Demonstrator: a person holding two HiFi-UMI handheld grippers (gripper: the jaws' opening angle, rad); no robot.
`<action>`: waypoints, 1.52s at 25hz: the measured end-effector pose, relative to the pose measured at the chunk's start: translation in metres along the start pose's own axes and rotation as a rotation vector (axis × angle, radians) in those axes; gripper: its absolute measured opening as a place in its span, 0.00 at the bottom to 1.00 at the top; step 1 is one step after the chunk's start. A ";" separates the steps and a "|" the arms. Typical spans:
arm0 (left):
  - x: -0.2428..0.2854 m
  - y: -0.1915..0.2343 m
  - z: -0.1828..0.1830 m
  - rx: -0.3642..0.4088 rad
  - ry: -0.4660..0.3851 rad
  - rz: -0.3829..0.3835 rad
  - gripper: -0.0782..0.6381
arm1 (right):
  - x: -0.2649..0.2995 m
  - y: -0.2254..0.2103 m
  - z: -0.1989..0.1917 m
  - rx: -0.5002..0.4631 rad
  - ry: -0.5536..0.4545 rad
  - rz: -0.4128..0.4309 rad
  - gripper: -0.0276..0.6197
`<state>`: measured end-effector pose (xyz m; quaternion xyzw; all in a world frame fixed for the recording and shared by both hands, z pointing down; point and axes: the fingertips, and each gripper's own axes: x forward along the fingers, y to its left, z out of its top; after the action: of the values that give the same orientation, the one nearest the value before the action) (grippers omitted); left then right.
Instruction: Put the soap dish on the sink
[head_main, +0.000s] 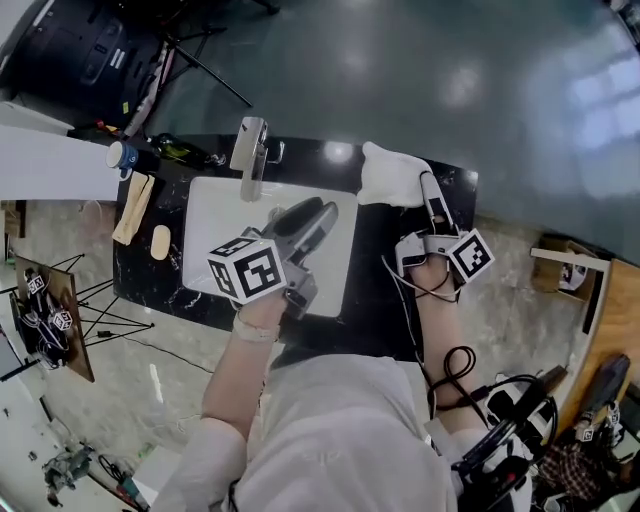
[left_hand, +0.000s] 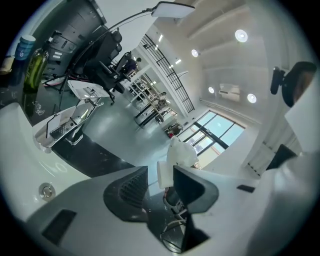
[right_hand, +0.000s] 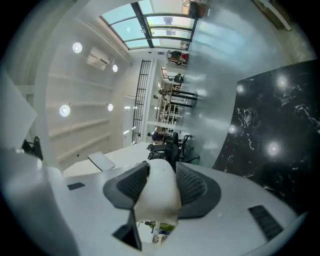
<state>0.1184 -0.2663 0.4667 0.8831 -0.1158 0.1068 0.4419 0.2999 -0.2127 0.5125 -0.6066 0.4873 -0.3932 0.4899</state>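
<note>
The white soap dish (head_main: 390, 175) hangs over the right end of the black marble counter (head_main: 385, 295), beside the white sink (head_main: 215, 215). My right gripper (head_main: 428, 195) is shut on it; in the right gripper view the soap dish (right_hand: 159, 200) fills the gap between the ribbed pads (right_hand: 192, 187). My left gripper (head_main: 320, 212) hovers over the sink basin with its jaws apart and nothing between them. In the left gripper view the left gripper (left_hand: 160, 172) looks past its open jaws toward the soap dish (left_hand: 184, 150), which is well beyond them.
A chrome faucet (head_main: 250, 150) stands at the sink's back edge. On the counter's left end lie a beige soap bar (head_main: 160, 242), a wooden piece (head_main: 132, 208), a blue-capped bottle (head_main: 125, 157) and a green bottle (head_main: 182, 150). A stand with spare grippers (head_main: 45, 310) sits on the floor at left.
</note>
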 end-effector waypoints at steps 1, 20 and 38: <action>0.006 0.007 0.000 -0.006 0.008 0.001 0.31 | 0.006 -0.005 0.000 -0.008 0.003 -0.010 0.34; 0.067 0.117 -0.028 -0.018 0.164 0.078 0.34 | 0.074 -0.075 -0.042 -0.455 0.142 -0.302 0.34; 0.081 0.157 -0.058 -0.030 0.215 0.146 0.34 | 0.086 -0.072 -0.061 -0.870 0.161 -0.394 0.34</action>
<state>0.1434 -0.3202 0.6429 0.8490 -0.1333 0.2307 0.4562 0.2746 -0.3066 0.5957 -0.8036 0.5186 -0.2841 0.0677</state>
